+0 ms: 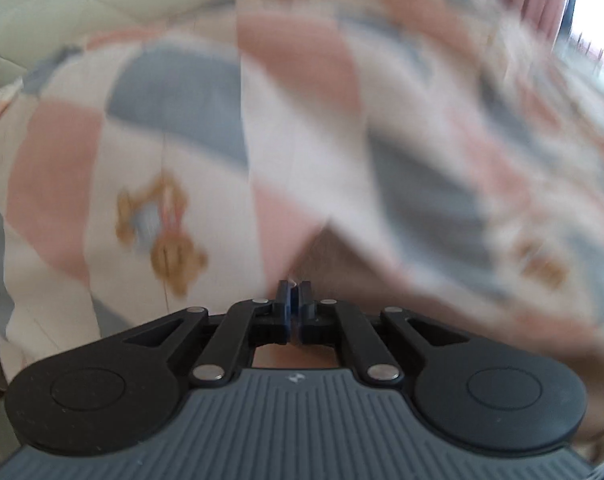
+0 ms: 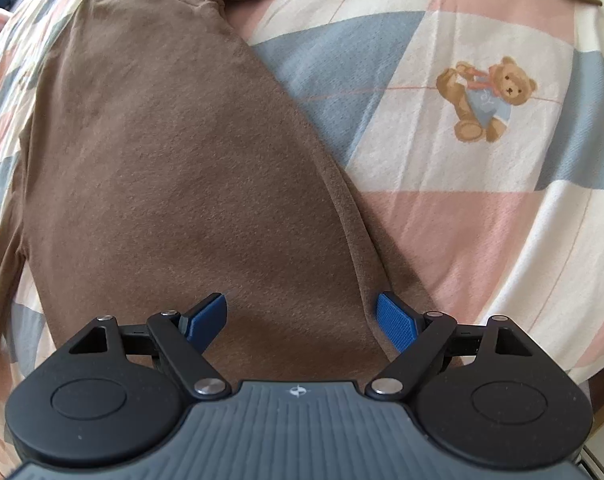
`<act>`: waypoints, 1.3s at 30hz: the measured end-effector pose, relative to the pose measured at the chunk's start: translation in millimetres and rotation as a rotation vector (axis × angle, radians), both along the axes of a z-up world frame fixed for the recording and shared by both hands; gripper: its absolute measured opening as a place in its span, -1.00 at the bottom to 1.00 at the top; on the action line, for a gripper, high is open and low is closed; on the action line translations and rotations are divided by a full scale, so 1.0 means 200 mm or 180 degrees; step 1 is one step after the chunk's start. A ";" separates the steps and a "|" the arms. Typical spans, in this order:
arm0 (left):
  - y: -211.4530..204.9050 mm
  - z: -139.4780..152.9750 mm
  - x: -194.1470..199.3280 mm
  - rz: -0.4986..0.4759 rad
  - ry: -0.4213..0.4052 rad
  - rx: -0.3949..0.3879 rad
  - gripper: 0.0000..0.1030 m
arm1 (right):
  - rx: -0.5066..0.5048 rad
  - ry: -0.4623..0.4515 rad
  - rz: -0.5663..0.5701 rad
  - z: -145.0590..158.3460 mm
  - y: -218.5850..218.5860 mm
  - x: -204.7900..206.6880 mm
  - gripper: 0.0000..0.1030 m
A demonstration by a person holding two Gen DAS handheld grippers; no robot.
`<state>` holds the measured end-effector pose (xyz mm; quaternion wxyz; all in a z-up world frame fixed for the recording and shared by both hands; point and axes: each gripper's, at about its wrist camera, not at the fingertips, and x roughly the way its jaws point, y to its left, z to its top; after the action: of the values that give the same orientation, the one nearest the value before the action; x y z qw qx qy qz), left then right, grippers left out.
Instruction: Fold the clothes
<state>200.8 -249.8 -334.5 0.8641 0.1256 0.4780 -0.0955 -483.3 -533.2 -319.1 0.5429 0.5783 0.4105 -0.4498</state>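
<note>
Brown garment laid flat on a patchwork bedcover.

Right gripper: jaws spread wide and empty, blue pads above the garment's lower part, centre and left of the right wrist view; teddy-bear print at upper right. Left gripper: jaws clenched together; a brown patch, perhaps the garment, shows just beyond its tips, but whether cloth is pinched cannot be told. Left view heavily blurred.
</note>
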 end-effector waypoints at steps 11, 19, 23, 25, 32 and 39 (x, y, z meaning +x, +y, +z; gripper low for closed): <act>0.10 0.24 -0.50 0.0203 0.0033 0.0251 -0.53 | -0.0478 -0.0197 -0.0332 0.18 -0.17 -0.60 0.57; -0.22 0.32 -1.32 -0.0350 0.0863 -0.0367 -0.49 | -0.1077 -0.0643 -0.1709 0.18 -0.53 -1.41 0.33; -0.41 0.26 -1.61 -0.0420 0.1256 -0.0562 -0.48 | -0.0889 -0.0831 -0.2272 0.01 -0.67 -1.64 0.34; -0.51 0.25 -1.72 -0.0562 0.1314 -0.0537 -0.48 | -0.0700 -0.1027 -0.2510 -0.10 -0.72 -1.71 0.34; -0.63 0.26 -1.91 -0.0806 0.1373 -0.0579 -0.48 | -0.0920 -0.1060 -0.2170 -0.07 -0.75 -1.68 -0.94; -0.62 0.18 -2.01 -0.0843 0.1478 -0.0434 -0.48 | -0.1094 -0.0487 -0.1876 0.00 -0.63 -1.71 -0.95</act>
<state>-201.0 -374.5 -298.4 0.7178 0.1033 0.6352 -0.2658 -825.4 -659.2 -318.9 0.5083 0.6041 0.1023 -0.6051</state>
